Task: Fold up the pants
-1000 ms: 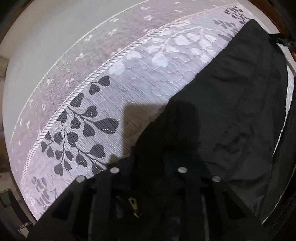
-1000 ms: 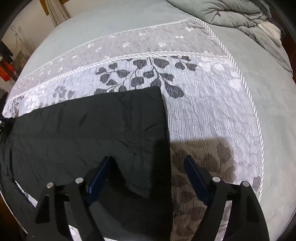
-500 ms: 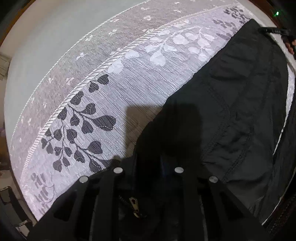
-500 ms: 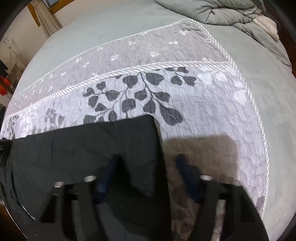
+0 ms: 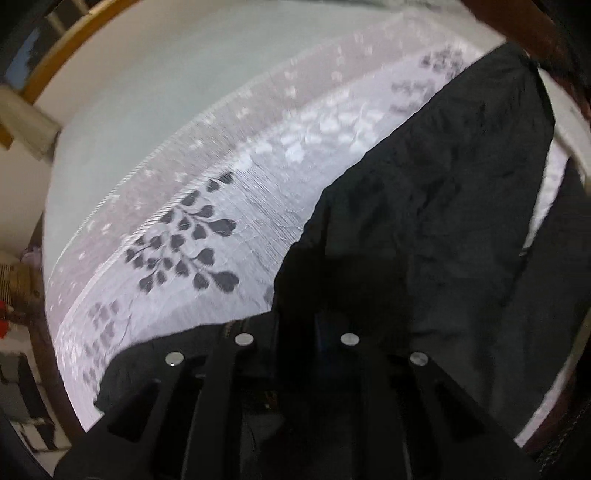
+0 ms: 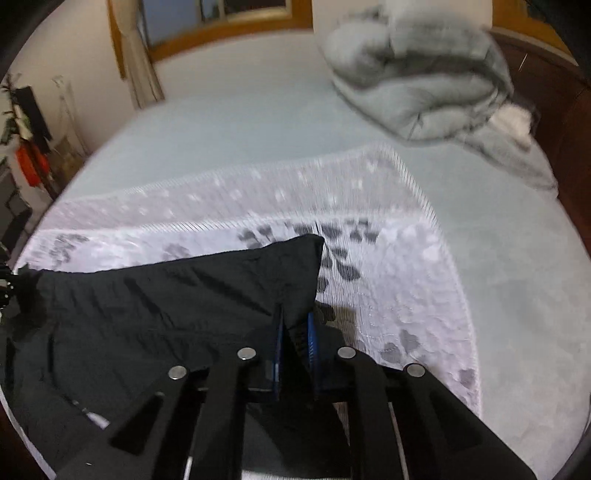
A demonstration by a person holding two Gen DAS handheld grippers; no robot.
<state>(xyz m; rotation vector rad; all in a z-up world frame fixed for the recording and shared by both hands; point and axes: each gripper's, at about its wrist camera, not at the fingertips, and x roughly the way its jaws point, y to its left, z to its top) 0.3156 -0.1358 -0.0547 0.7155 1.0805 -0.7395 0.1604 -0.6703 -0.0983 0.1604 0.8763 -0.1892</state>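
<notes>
On the bed [image 6: 258, 122]: black pants [image 6: 166, 306], over a leaf-patterned cover [image 6: 402, 280].
Right gripper [image 6: 294, 332]: jaws narrow, pinching a pants corner.
Left gripper [image 5: 295, 325]: jaws clamped on raised pants fabric.
Far corner: grey blanket [image 6: 424, 74].

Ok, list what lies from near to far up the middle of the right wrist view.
Right gripper shut on the black pants → patterned bedspread → plain pale sheet → window frame
</notes>
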